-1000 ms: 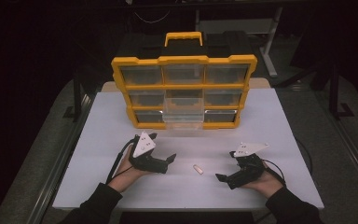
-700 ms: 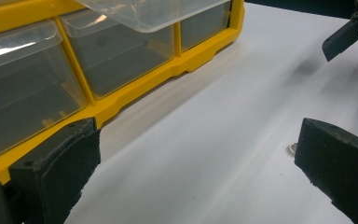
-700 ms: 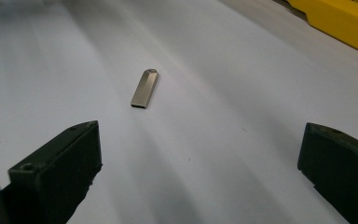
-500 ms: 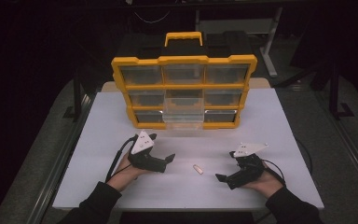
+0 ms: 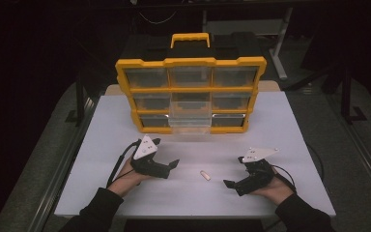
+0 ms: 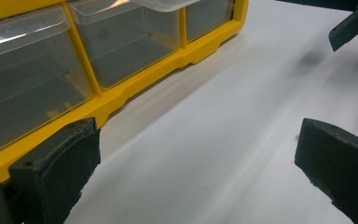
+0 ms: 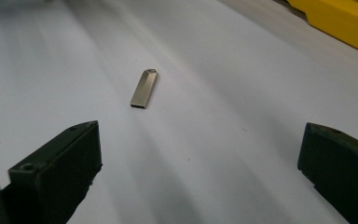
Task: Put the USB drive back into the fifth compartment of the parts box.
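A small metal USB stick (image 5: 204,175) lies flat on the white table (image 5: 280,125) between my two grippers; in the right gripper view the stick (image 7: 144,88) lies ahead of the jaws, left of centre. My left gripper (image 5: 173,165) rests on the table to the stick's left, open and empty. My right gripper (image 5: 228,184) rests to its right, open, nothing between its jaws. A yellow organiser (image 5: 191,94) with clear drawers stands at the back; its bottom middle drawer (image 5: 190,118) is pulled out.
The organiser's yellow base (image 6: 135,91) runs close along the left side of the left gripper view. The other gripper's jaw tip (image 6: 349,25) shows at the top right of that view. Dark floor and table legs surround the table.
My left gripper has shifted slightly forward and right, toward the stick. The right gripper and the stick have stayed where they were.
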Action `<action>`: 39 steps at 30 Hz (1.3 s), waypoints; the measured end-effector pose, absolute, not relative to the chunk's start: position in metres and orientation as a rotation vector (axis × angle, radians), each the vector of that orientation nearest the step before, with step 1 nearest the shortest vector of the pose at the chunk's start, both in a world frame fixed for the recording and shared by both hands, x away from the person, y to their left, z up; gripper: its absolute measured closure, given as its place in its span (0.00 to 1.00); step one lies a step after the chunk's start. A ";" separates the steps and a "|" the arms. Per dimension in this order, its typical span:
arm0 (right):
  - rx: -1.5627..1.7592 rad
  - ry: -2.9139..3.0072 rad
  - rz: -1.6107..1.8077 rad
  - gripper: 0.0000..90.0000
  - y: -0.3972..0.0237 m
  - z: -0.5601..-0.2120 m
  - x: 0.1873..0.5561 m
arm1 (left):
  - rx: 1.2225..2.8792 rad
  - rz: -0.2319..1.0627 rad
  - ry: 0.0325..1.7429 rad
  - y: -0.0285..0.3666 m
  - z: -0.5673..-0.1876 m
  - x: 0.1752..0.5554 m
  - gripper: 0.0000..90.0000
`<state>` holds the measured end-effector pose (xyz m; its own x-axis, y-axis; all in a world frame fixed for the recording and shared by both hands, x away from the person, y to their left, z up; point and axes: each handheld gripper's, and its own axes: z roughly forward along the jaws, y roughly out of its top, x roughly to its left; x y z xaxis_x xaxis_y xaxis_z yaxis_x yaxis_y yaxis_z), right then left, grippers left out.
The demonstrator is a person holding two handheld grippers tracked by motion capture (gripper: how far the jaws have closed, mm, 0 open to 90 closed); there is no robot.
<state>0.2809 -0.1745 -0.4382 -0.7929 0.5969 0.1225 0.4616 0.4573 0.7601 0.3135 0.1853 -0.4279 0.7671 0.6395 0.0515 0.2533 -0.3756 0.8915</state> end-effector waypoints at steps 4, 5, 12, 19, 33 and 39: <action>0.932 2.540 1.249 0.00 -0.174 -0.438 0.281 | 1.954 0.483 0.691 0.191 -0.428 0.316 0.00; 0.932 2.540 1.250 0.00 -0.175 -0.438 0.281 | 1.952 0.482 0.692 0.192 -0.428 0.316 0.00; 0.930 2.539 1.250 0.00 -0.175 -0.438 0.281 | 1.936 0.486 0.697 0.200 -0.426 0.314 0.00; 0.930 2.542 1.248 0.00 -0.174 -0.438 0.281 | 1.929 0.493 0.706 0.212 -0.426 0.310 0.00; 0.931 2.539 1.249 0.00 -0.174 -0.438 0.282 | 1.922 0.496 0.714 0.231 -0.427 0.298 0.00; 0.931 2.539 1.248 0.00 -0.174 -0.439 0.282 | 1.917 0.499 0.717 0.240 -0.427 0.293 0.00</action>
<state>0.2820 -0.1742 -0.4385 -0.7927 0.5973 0.1217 0.4611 0.4570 0.7606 0.2926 0.2405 -0.4272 0.7403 0.6715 0.0327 0.2647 -0.3358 0.9040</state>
